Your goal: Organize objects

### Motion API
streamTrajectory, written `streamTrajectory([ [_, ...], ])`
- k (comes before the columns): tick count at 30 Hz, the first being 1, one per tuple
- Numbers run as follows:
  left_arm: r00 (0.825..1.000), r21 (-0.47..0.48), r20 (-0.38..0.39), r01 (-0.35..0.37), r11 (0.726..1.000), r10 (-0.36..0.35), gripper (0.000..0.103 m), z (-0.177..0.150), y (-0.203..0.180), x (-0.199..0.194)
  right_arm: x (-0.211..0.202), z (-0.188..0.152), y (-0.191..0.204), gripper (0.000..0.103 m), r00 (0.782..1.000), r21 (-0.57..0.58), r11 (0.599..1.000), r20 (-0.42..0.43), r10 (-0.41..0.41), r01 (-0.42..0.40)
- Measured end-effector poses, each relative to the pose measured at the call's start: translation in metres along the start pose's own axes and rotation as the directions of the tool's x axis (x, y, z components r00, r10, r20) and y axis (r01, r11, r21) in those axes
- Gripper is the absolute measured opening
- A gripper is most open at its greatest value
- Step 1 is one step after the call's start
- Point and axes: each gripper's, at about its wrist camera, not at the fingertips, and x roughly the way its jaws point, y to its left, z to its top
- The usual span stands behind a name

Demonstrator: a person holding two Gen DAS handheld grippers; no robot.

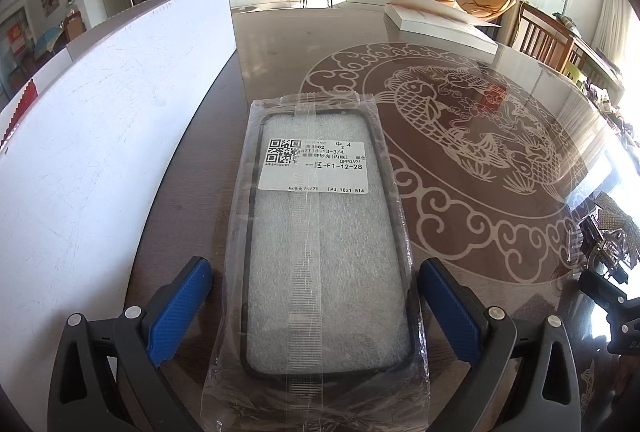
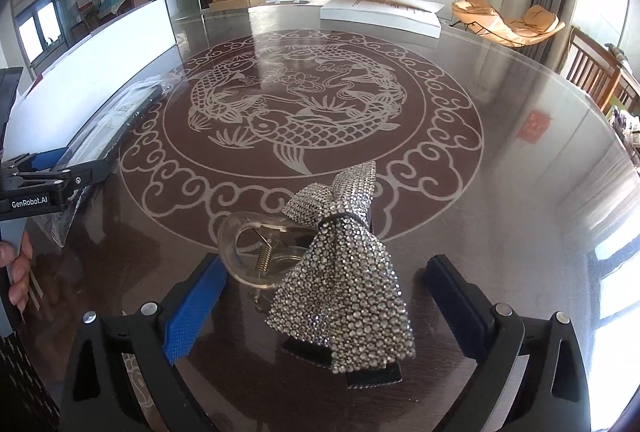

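Two items lie loose on the round table point(image 2: 500, 80), so the sorting looks barely begun: a bagged phone case point(image 1: 320, 232) beside the white box point(image 1: 100, 136) at left, and a rhinestone bow clip point(image 2: 344, 272) near the right. Both the left gripper point(image 1: 316, 292) and right gripper point(image 2: 324, 292) gape wide around their items, gripping nothing; the box's inside is hidden.

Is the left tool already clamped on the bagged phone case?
No: the left tool is open, its blue pads standing clear on either side of the phone case.
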Motion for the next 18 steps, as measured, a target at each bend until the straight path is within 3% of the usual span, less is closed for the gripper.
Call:
streamTrajectory([
  [18,1.000,0.000,0.000,0.000,1.000,0.000,0.103,-0.0001,0.0001,-0.0001,0.0028,-0.0001,0.0008,0.103,1.000,0.005,1.000,-0.004,-0.006,0.006],
])
